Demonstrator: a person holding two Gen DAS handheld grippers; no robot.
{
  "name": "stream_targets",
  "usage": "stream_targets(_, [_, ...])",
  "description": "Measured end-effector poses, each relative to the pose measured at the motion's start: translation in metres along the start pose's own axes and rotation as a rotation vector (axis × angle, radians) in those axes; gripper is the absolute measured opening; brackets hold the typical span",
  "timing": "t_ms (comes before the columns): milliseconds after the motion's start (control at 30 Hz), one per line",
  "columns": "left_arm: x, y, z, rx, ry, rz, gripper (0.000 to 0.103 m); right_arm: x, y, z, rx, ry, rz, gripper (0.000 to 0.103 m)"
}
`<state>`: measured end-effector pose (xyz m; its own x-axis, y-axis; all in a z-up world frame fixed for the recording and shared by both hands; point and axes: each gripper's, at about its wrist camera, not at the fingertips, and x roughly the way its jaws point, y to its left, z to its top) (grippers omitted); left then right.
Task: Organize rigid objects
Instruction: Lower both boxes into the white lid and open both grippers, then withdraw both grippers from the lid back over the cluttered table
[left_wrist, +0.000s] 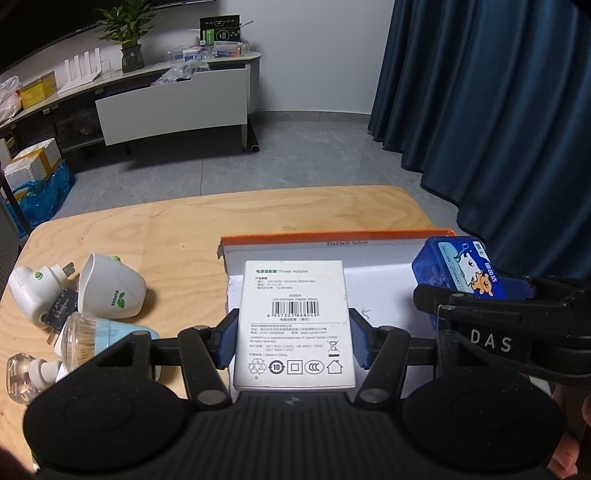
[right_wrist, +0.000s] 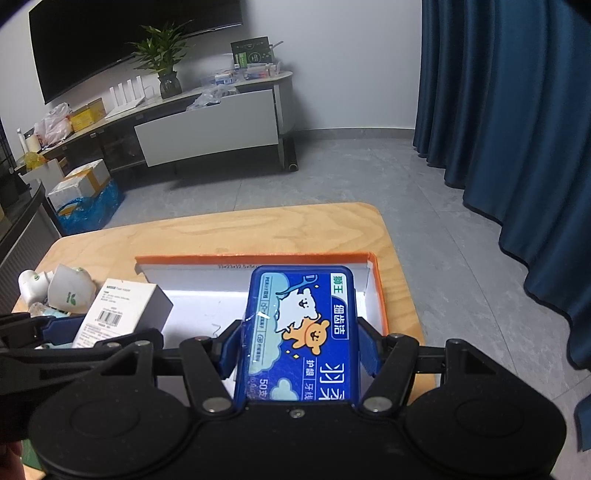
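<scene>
My left gripper (left_wrist: 293, 341) is shut on a white power adapter box (left_wrist: 293, 317), held over the left part of an orange-rimmed white tray (left_wrist: 332, 238). My right gripper (right_wrist: 301, 350) is shut on a blue dental floss box (right_wrist: 299, 332) with a cartoon bear, held over the right part of the same tray (right_wrist: 258, 256). The blue box also shows in the left wrist view (left_wrist: 458, 267), and the white box in the right wrist view (right_wrist: 122, 312). Both boxes are above the tray floor.
On the wooden table (left_wrist: 166, 229), left of the tray, lie a white plug-in device (left_wrist: 31, 291), a white cup-shaped cap (left_wrist: 110, 291), a light blue bottle (left_wrist: 96, 336) and a small clear bottle (left_wrist: 22, 376). Blue curtain (left_wrist: 498, 110) hangs to the right.
</scene>
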<state>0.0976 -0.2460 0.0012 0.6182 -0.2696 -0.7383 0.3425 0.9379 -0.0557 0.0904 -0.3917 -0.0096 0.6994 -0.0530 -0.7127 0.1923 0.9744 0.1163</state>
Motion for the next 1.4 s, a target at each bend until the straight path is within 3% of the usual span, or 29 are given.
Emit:
stream_targets(367, [0.017, -0.011, 0.007, -0.012, 0.033, -0.052, 0.060, -0.041, -0.022, -0.002, 0.056, -0.131, -0.007, 0.080])
stream_targets(400, [0.017, -0.013, 0.007, -0.013, 0.040, -0.078, 0.062, -0.044, -0.023, -0.002, 0.061, -0.137, -0.009, 0.080])
stream_targets(433, [0.016, -0.014, 0.006, -0.016, 0.037, -0.099, 0.075, -0.048, -0.025, -0.003, 0.069, -0.139, -0.007, 0.080])
stream_targets(500, [0.010, -0.017, 0.004, -0.007, 0.024, -0.084, 0.089, -0.053, -0.025, -0.004, 0.076, -0.140, -0.003, 0.080])
stream_targets(700, [-0.015, -0.013, -0.002, 0.011, 0.002, -0.046, 0.089, -0.067, -0.016, -0.011, 0.084, -0.143, -0.004, 0.080])
stream_targets(833, [-0.032, -0.008, -0.005, 0.031, -0.005, 0.009, 0.096, -0.077, -0.009, -0.017, 0.090, -0.141, -0.015, 0.081])
stream_targets(1400, [-0.079, 0.037, -0.022, -0.040, -0.034, 0.082, 0.099, -0.097, 0.043, -0.038, 0.042, -0.098, 0.042, 0.089])
